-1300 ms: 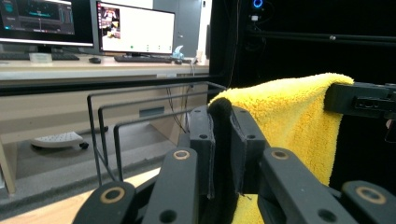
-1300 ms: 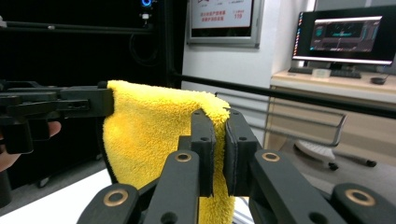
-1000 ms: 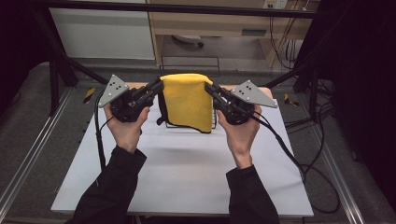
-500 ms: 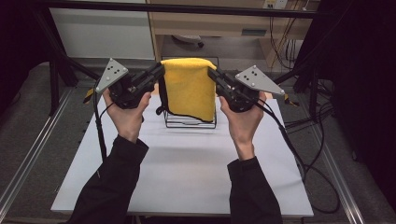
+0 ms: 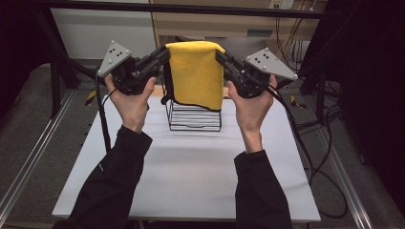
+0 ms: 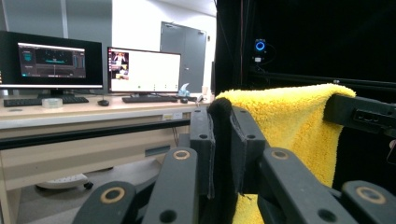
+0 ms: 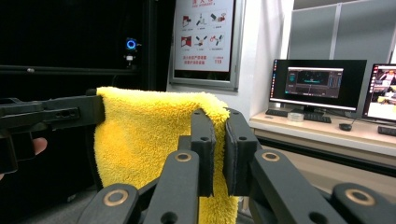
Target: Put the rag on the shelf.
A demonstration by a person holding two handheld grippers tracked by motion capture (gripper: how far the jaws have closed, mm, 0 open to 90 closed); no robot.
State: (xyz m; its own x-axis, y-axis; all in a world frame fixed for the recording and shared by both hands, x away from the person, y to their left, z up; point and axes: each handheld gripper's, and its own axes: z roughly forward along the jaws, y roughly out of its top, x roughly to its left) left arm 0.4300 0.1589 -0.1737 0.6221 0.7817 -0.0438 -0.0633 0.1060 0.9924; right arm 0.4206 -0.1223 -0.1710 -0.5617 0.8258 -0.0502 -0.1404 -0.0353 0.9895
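A yellow towel [image 5: 198, 71] with a dark hem hangs folded in the air above a black wire rack [image 5: 193, 116] at the back of the white table [image 5: 191, 167]. My left gripper [image 5: 165, 53] is shut on the towel's upper left corner, and my right gripper [image 5: 219, 55] is shut on its upper right corner. In the left gripper view the towel [image 6: 289, 121] is pinched at its dark edge by the left gripper [image 6: 223, 140], with the other gripper's jaw at the far corner. In the right gripper view the right gripper [image 7: 215, 149] clamps the towel [image 7: 144, 140].
A desk with monitors [image 6: 51, 63] and keyboards stands beyond the table. Black frame bars [image 5: 229, 9] cross above the table's far edge. Cables [image 5: 305, 143] trail off the right side. Metal rails [image 5: 28, 162] run along the floor.
Both grippers have lifted the towel higher and a bit away from the person, so the wire rack below it has come into sight.
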